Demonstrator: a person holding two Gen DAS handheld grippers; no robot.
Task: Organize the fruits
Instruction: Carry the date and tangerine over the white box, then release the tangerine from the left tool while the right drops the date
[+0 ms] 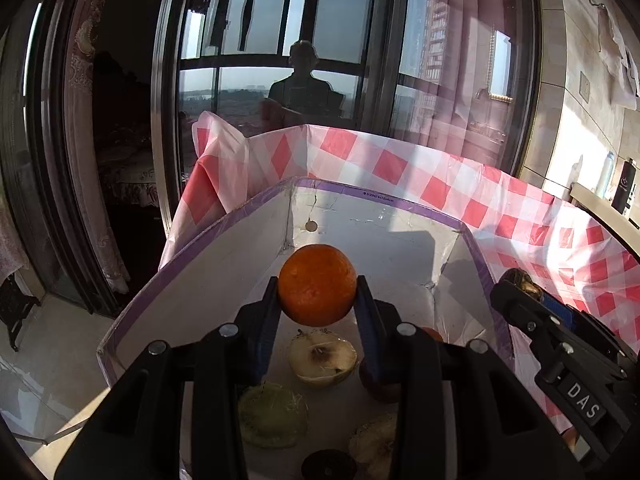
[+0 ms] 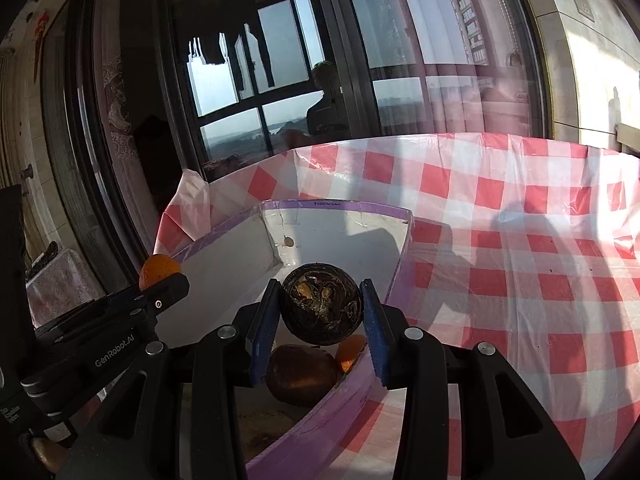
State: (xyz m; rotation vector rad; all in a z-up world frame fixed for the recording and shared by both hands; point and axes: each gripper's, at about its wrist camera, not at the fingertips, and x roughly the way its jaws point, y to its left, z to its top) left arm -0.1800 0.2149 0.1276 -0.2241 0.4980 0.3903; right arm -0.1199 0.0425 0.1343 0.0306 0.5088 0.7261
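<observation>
Table (image 2: 520,264) w/ red-white check cloth; white box (image 1: 208,280) w/ purple rim on it, by a big window (image 1: 276,60). In box: cut fruit halves (image 1: 322,358), a brown fruit (image 2: 300,376), an orange piece (image 2: 349,354). Left claw (image 1: 317,300) clamped on an orange (image 1: 317,290), held above box. Right claw (image 2: 322,306) clamped on a dark mottled ball (image 2: 322,304) over box's right rim. Writing: "DAS" on right claw, "GenRobot.AI" on left. Rim print too small to read.
</observation>
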